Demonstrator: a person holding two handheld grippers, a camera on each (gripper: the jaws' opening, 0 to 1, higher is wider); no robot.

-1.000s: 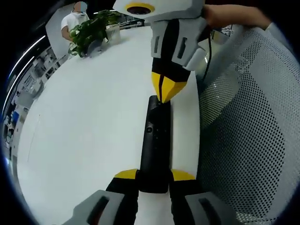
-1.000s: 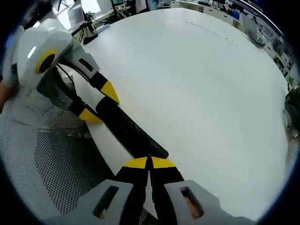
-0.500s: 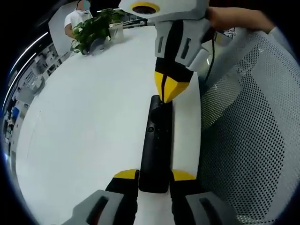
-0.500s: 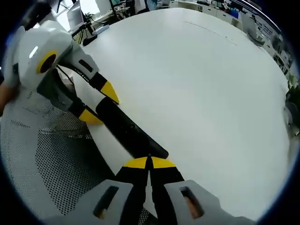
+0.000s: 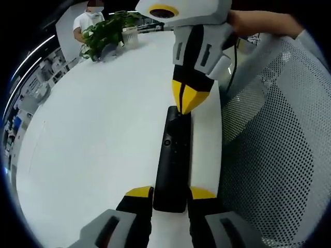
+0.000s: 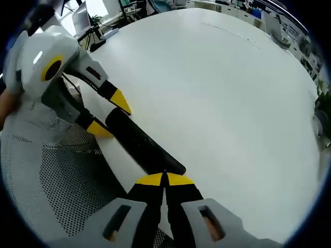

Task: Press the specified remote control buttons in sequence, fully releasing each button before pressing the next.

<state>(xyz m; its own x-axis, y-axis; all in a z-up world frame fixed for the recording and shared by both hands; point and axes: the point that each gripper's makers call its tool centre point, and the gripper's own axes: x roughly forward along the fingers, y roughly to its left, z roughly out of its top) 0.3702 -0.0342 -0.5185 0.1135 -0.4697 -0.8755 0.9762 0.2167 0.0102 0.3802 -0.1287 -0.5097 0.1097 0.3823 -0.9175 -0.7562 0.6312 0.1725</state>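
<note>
Gripping the near end of the black remote control (image 5: 172, 165) between its yellow tips, my left gripper (image 5: 170, 193) pins it flat on the white table (image 5: 98, 139) beside a mesh chair (image 5: 274, 155). My right gripper (image 6: 164, 179), jaws pressed together, touches its tips to the remote's far end.

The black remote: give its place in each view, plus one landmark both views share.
Left gripper view: the black remote runs up the centre, near end between this gripper's jaws, far end under the other gripper's closed tips.
Right gripper view: the black remote lies diagonally, left of centre.
Shared landmark: the white mesh chair beside the table.
</note>
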